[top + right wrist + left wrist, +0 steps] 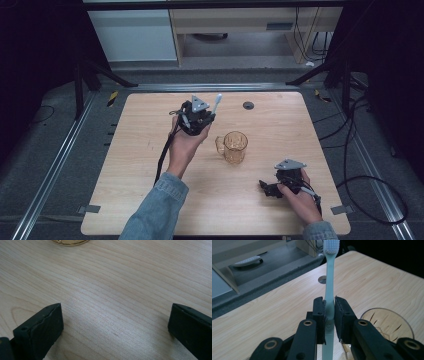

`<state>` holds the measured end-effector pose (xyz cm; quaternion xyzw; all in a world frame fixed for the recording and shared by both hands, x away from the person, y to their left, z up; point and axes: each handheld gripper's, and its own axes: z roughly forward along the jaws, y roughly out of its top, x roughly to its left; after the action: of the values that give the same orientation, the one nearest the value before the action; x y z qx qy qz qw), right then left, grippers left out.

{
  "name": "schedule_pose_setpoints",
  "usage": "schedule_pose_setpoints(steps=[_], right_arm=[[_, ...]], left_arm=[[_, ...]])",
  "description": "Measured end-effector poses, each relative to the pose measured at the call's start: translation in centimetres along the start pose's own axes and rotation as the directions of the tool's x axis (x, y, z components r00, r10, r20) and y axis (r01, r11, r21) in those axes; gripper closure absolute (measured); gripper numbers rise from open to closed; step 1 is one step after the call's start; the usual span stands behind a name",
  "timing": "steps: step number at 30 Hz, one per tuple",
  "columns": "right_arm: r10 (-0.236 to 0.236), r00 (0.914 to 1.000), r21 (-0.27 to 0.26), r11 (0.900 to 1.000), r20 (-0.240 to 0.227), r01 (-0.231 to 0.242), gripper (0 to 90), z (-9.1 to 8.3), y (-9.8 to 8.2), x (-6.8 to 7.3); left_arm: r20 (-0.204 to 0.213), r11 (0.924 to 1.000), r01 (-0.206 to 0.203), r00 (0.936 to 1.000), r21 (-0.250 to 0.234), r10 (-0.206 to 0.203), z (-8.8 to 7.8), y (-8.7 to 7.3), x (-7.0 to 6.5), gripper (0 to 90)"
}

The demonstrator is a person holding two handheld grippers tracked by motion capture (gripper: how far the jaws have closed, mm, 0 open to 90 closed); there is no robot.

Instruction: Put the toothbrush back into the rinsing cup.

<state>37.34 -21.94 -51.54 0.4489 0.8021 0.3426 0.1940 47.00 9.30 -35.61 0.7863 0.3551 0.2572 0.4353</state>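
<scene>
A pale mint toothbrush (329, 285) with white bristles stands between the jaws of my left gripper (329, 312), which is shut on its handle. From above, the left gripper (209, 116) is held over the table's middle left, and the toothbrush (217, 104) sticks up out of it. An amber glass mug (235, 147) with a handle stands just right of that hand; its rim (387, 323) is at the lower right in the left gripper view. My right gripper (264, 188) rests low near the table's front right, jaws wide apart with bare wood between them (115, 322).
The light wooden table (150, 150) has a round cable hole (248, 105) near its far edge. Black frame legs and cables stand off the table to the left and right. A cabinet and a desk lie beyond the far edge.
</scene>
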Motion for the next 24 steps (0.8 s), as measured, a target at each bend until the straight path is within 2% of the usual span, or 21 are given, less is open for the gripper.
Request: schedule_pose_setpoints(steps=[2,4,6,7,12,17,24], right_arm=[[-0.006,1.0000,0.001,1.000,-0.003,0.006,0.3,0.0,0.0,-0.1],[-0.010,0.9999,-0.001,1.000,-0.007,0.010,0.4,0.2,0.2,-0.1],[-0.013,0.9999,0.002,1.000,-0.007,0.013,0.4,0.3,0.3,-0.1],[-0.013,0.9999,0.002,1.000,-0.007,0.013,0.4,0.3,0.3,-0.1],[-0.012,0.9999,0.001,1.000,-0.012,0.012,0.4,0.4,0.4,-0.1],[-0.014,0.9998,0.001,1.000,-0.011,0.014,0.4,0.4,0.4,-0.1],[0.001,0.9998,0.005,1.000,-0.019,-0.001,0.4,0.3,0.4,-0.1]], left_arm=[[-0.008,0.9992,0.018,0.9998,-0.035,-0.018,-0.2,-0.2,-0.1,78.9],[-0.018,0.9982,0.019,0.9996,-0.057,-0.020,-0.3,-0.3,-0.2,78.9],[-0.024,0.9932,0.047,0.9985,-0.107,-0.049,-0.7,-0.4,-0.1,78.9],[-0.024,0.9932,0.047,0.9985,-0.107,-0.049,-0.7,-0.4,-0.1,79.0],[-0.032,0.9808,0.082,0.9955,-0.177,-0.089,-1.3,0.1,-0.1,79.0],[-0.043,0.9760,0.054,0.9970,-0.211,-0.065,-1.9,0.9,-0.7,79.0],[-0.048,0.9629,0.055,0.9964,-0.264,-0.070,-2.3,1.6,-1.0,78.9]])
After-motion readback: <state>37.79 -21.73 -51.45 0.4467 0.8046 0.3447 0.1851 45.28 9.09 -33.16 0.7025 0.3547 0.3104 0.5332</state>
